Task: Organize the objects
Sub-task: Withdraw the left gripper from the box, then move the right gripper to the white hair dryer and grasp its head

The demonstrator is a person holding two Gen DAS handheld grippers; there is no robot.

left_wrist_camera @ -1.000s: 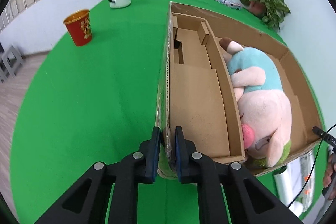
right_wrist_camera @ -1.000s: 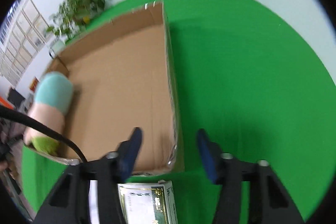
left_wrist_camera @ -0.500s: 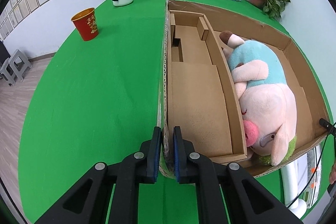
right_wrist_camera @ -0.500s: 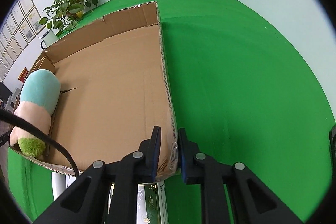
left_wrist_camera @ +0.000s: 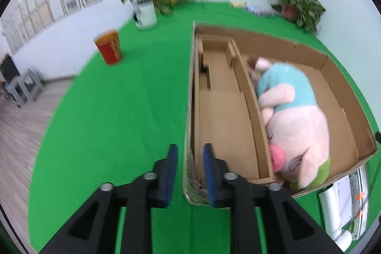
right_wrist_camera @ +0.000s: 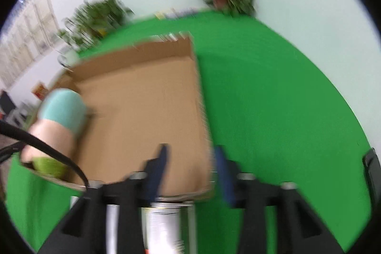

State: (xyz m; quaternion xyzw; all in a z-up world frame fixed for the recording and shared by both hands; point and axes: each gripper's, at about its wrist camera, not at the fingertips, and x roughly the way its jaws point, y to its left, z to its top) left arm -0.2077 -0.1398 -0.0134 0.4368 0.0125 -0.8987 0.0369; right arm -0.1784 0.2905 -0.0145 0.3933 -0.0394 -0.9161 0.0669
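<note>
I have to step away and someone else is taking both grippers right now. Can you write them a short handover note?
Left gripper: jaws opening, straddling the cardboard box near-left wall, pads clear of it.
Right gripper: jaws opening wide around the box's near-right corner, nothing gripped.
Plush pig already lies in the box's large compartment; the narrow divider section is empty.
Still outside: red cup, white mug, and white packaged items on the green cloth by the box's near edge. Which go in next is unclear.

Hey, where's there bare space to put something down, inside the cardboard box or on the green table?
Free: the box's narrow left compartment, and green cloth between box and red cup. Crowded: the wide compartment's left side, where the pink plush pig lies.
</note>
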